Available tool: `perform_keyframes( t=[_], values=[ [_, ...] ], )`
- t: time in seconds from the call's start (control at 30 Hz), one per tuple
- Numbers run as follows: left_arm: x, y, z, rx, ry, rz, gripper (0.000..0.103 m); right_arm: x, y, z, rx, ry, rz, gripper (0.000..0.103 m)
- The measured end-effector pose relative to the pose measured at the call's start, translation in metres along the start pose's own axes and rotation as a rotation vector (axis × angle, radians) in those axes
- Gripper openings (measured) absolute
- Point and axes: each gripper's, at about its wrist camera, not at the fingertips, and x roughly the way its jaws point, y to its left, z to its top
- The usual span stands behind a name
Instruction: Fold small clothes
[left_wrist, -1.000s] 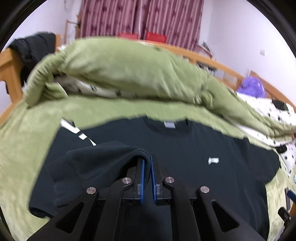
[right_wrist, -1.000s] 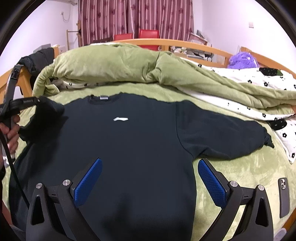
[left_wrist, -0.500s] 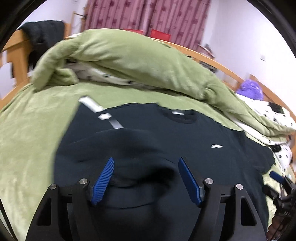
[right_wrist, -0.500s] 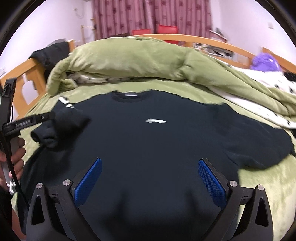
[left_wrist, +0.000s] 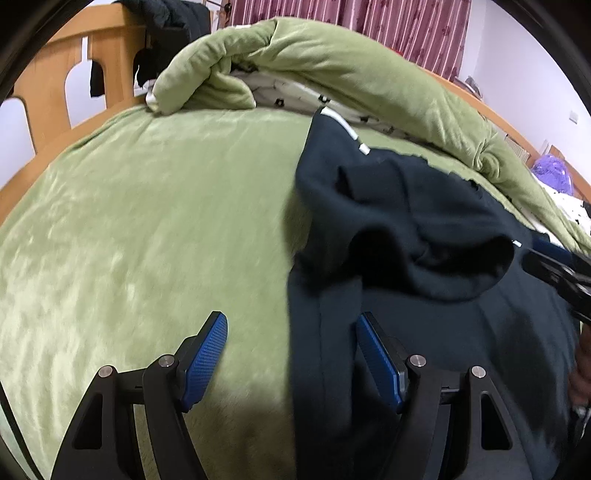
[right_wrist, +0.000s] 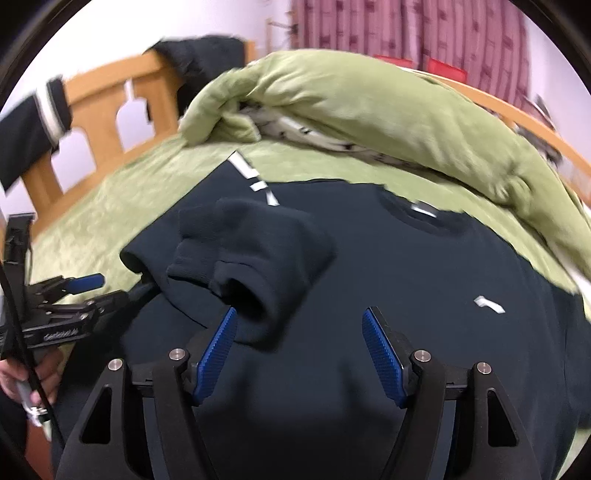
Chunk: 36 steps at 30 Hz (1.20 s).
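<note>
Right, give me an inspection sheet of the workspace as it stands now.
Surface: bed under a green cover.
Job's things: dark sweatshirt spread chest-up, white logo showing; its sleeve is folded in over the body, bunched rather than flat.
Clutter: green quilt heaped along the far side; purple thing at the far right, too blurred to name.
Grippers: left gripper open, straddling the sweatshirt's side edge; right gripper open, over the body near the cuff.
Cables: black cable running past the hand on the left gripper.
Surroundings: wooden bed frame with dark clothing draped on it; striped curtains.
</note>
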Motion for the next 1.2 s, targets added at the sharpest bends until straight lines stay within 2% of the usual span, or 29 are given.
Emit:
perform_keyframes(
  t=[0.13, 0.27, 0.43, 0.57, 0.63, 0.77, 0.9, 1.07, 1.2],
  values=[
    [0.01, 0.001, -0.011, 0.016, 0.011, -0.004, 0.072, 0.045, 0.024, 0.006, -0.086, 0.059, -0.091, 0.069],
    [0.012, -0.005, -0.016, 0.05, 0.001, 0.025, 0.075, 0.068, 0.024, 0.017, -0.073, 0.055, -0.164, 0.067],
    [0.013, -0.002, -0.016, 0.038, 0.003, 0.007, 0.077, 0.049, -0.011, 0.034, 0.089, -0.028, -0.09, 0.067],
    [0.014, -0.002, -0.017, 0.039, 0.004, 0.006, 0.079, 0.03, -0.05, 0.035, 0.217, -0.077, -0.106, 0.067],
    [0.013, -0.003, -0.018, 0.045, 0.004, 0.014, 0.079, 0.024, -0.076, 0.028, 0.304, -0.07, -0.129, 0.067],
    [0.013, -0.003, -0.019, 0.04, 0.005, 0.013, 0.08, 0.02, -0.106, 0.009, 0.352, -0.046, -0.213, 0.067],
    [0.014, -0.005, -0.018, 0.045, 0.007, 0.021, 0.08, 0.011, -0.136, -0.021, 0.418, -0.011, -0.23, 0.067],
    [0.015, -0.005, -0.018, 0.047, 0.008, 0.022, 0.081, 0.005, -0.159, -0.059, 0.442, 0.042, -0.244, 0.067],
    [0.015, -0.005, -0.018, 0.05, 0.009, 0.025, 0.082, -0.001, -0.156, -0.072, 0.396, 0.074, -0.226, 0.067]
  ],
)
